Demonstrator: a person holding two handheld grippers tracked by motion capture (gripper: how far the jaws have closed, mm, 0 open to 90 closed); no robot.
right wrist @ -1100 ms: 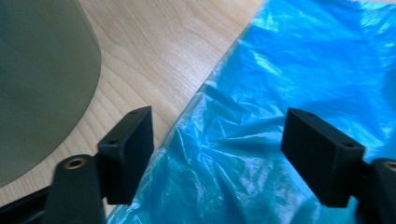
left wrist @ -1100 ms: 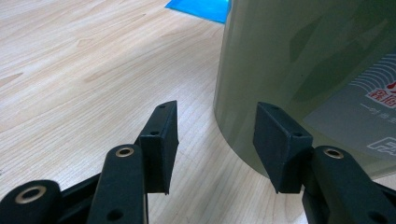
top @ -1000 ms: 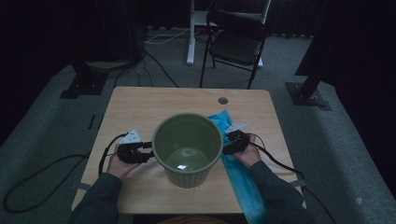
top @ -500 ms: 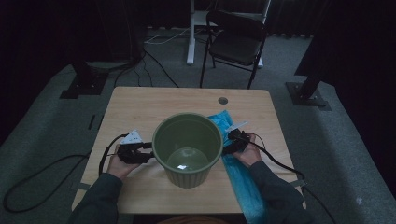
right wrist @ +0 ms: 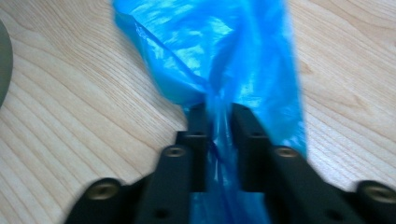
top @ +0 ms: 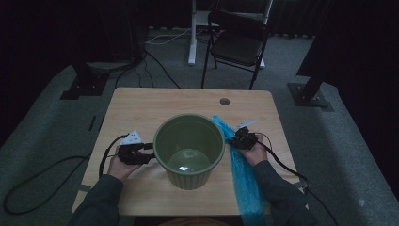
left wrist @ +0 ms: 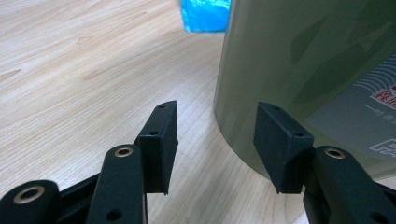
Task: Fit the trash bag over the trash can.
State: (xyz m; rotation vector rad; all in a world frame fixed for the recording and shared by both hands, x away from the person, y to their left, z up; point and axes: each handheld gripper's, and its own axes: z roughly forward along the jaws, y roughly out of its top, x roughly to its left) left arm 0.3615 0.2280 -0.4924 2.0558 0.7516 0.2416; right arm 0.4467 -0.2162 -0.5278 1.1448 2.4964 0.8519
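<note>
Blue plastic bag (top: 244,181): long crinkled strip on the right part of the bench (top: 155,106), just beside the green bin (top: 189,149). Long axis running from the near bench edge toward the far side, far end tilted slightly toward the bin, near end hanging past the edge by the right sleeve.

Right tool (top: 241,141): over the far part of the bag, pointing toward the bin. Jaws just closing, film now bunched and pinched between them in the right gripper view (right wrist: 217,126); gripping the bag. Right hand (top: 254,153) low on the bench, forearm coming in from the near edge across the strip.

Left tool (top: 146,153): level with the bench, aimed at the bin's left wall. Jaws spread apart in the left gripper view (left wrist: 215,140), nothing between them, one pad close against the curved wall; contact not clear. Left hand (top: 120,167) resting low, cable trailing off the left side.

Bin: upright near the bench middle, mouth open upward, inside bare with a pale glare on the bottom. Printed label on the outer wall.
</note>
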